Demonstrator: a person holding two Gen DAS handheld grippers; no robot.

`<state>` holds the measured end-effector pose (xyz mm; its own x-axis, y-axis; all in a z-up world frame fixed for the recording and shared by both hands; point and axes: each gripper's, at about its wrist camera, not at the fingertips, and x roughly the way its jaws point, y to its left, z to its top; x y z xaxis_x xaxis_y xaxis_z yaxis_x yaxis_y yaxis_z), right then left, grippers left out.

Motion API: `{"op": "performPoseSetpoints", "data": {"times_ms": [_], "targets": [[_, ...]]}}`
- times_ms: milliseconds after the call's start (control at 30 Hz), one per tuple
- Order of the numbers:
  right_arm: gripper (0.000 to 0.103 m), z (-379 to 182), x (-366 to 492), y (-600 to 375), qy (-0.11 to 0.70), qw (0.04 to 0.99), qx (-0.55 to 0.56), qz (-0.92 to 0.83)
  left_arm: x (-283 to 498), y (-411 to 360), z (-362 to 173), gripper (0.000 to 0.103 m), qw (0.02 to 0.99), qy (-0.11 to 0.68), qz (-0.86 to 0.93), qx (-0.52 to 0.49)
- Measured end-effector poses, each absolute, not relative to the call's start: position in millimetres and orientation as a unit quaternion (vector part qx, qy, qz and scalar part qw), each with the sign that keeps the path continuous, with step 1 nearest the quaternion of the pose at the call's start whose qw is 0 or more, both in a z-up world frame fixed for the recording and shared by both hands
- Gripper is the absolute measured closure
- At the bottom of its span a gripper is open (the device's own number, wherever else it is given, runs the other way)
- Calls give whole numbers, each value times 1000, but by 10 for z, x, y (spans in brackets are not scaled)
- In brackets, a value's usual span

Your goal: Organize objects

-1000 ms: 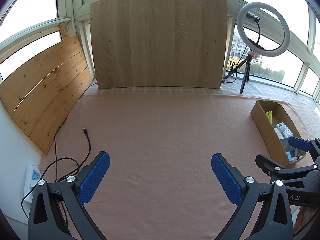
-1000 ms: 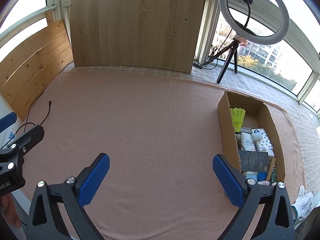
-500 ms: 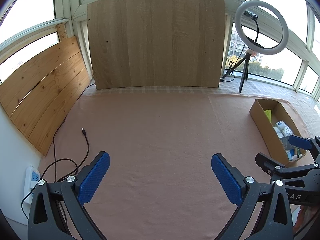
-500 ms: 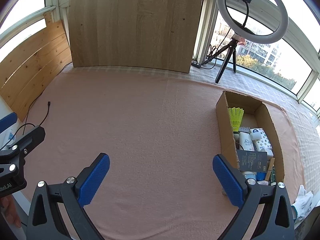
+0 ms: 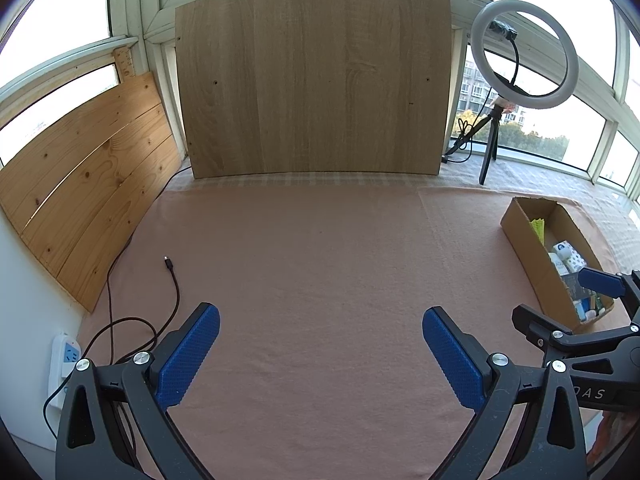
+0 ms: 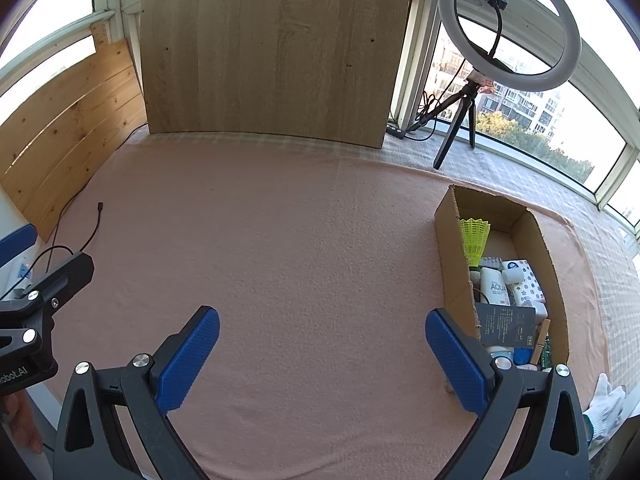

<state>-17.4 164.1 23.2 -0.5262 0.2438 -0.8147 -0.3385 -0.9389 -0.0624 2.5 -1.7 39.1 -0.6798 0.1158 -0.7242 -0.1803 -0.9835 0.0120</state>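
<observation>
Pink cloth lies bare across the table (image 6: 304,240) — the objects we can see sit packed in the cardboard box (image 6: 454,256) at right; our left tongs (image 5: 320,356) and right tongs (image 6: 322,356) hover wide, empty — sorting looks finished.

A white tube (image 6: 494,289) in the cardboard box (image 6: 452,248) near the table's right edge reads "AQUA". The left tool's (image 6: 24,332) body shows "obot.AI"; the right tool's (image 5: 592,368) body shows "DAS", both cut off. Print on the dark card (image 6: 507,325) is too small to read.
</observation>
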Motion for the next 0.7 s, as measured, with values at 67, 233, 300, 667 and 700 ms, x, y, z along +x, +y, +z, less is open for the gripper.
{"op": "performPoseSetpoints", "data": {"times_ms": [67,233,300,667,700], "targets": [[1,231,-174,1642,51,167,-457,872,23,-22,392,0,81,42,916,-392],[1,232,-170,1643,51,169,-457,872,20,-22,388,0,81,42,915,-392],[1,233,-169,1647,51,168,-457,872,20,-21,387,0,81,42,915,-392],[1,231,-168,1651,51,168,-457,872,17,-24,374,0,82,43,915,-392],[1,231,-168,1651,51,168,-458,872,17,-26,370,0,83,43,915,-392]]}}
